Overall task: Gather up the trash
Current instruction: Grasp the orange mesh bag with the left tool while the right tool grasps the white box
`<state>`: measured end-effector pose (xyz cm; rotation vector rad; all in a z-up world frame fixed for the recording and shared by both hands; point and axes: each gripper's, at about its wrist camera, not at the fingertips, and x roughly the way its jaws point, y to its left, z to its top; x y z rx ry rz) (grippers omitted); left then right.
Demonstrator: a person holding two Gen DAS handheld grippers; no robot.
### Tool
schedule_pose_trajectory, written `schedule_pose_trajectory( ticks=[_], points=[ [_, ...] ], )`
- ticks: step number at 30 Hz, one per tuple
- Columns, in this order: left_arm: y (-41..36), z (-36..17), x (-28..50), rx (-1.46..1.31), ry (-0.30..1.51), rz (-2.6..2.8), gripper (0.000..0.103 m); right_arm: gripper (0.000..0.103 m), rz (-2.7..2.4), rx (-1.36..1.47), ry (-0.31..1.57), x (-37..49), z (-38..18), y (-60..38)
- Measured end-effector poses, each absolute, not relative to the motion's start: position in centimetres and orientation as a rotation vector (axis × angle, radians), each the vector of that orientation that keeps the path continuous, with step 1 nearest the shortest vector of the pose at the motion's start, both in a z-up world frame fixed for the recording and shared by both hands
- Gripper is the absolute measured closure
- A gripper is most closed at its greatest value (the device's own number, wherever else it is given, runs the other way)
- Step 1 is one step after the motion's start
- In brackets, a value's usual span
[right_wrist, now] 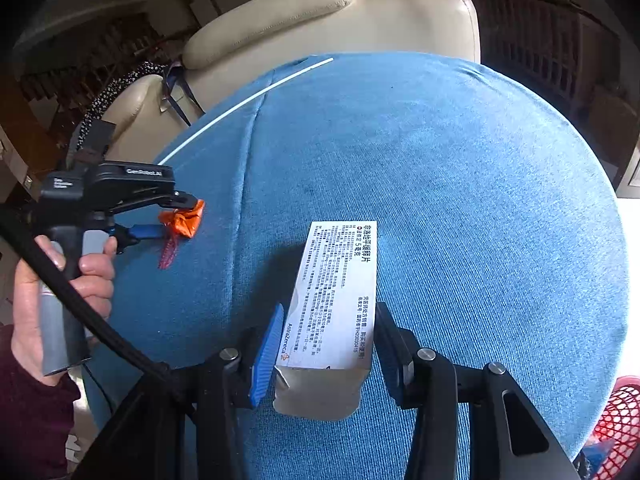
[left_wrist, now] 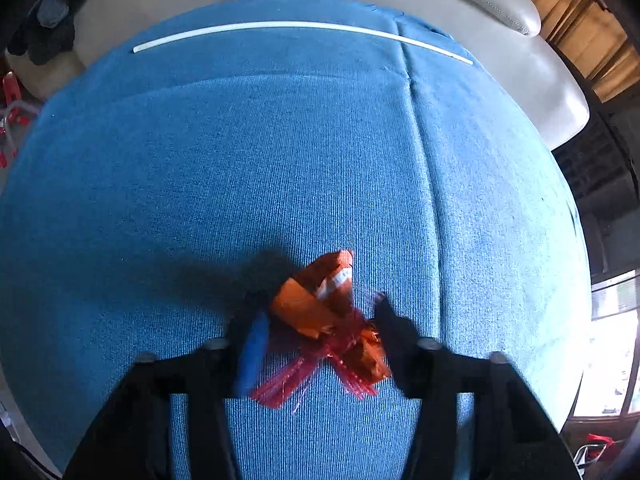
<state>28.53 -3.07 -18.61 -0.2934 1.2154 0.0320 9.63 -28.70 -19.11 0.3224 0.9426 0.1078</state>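
A blue cloth [left_wrist: 280, 152] covers the counter, with a raised crease [left_wrist: 420, 160] running along it toward the far edge. Near that far edge lies a thin white rod [left_wrist: 304, 26], also seen slanting across the cloth's left corner in the right wrist view [right_wrist: 244, 106]. Behind the counter stands a cream leather armchair [right_wrist: 328, 20] with dark straps [right_wrist: 178, 92] hanging by its arm, dark gloves [left_wrist: 48, 28] rest on its left arm, and a red mesh basket [right_wrist: 618, 428] shows at the lower right.

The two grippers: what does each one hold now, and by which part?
The left gripper pinches the crumpled orange wrapper across its middle. The right gripper clamps the white medicine box by its two long sides, near the end closest to the camera.
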Motion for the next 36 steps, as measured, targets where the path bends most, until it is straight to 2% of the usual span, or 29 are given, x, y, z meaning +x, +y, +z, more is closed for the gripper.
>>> schedule_pose_trajectory(
  ticks=[7, 15, 23, 28, 29, 30, 32, 36],
  points=[
    [-3.1, -18.4, 27.5, -0.274, 1.231, -0.040, 0.064, 0.055, 0.108, 0.336, 0.935, 9.0, -18.8, -28.5],
    [-3.5, -16.7, 23.3, -0.081, 1.270, -0.160, 0.064, 0.058, 0.124, 0.299, 0.923, 7.2, -17.6, -27.2],
    [-4.3, -18.0, 19.3, 0.132, 1.391, -0.295, 0.063, 0.058, 0.132, 0.286, 1.021, 5.3, -19.3, -26.6],
    [-4.5, -18.3, 19.2, 0.139, 1.403, -0.337, 0.058, 0.048, 0.136, 0.312, 1.071, 4.5, -20.1, -26.8],
    [-4.4, -18.1, 19.3, 0.121, 1.398, -0.344, 0.057, 0.040, 0.140, 0.328, 1.070, 4.5, -20.1, -27.0],
    [-4.1, -17.8, 19.4, 0.096, 1.388, -0.356, 0.056, 0.037, 0.136, 0.340, 1.067, 4.5, -19.9, -27.2],
    [-3.5, -16.8, 19.1, 0.065, 1.358, -0.358, 0.051, 0.037, 0.135, 0.330, 1.057, 4.4, -19.7, -27.2],
    [-1.8, -15.3, 17.2, 0.032, 1.308, -0.318, 0.050, 0.037, 0.127, 0.298, 1.057, 5.0, -19.5, -26.8]
  ],
)
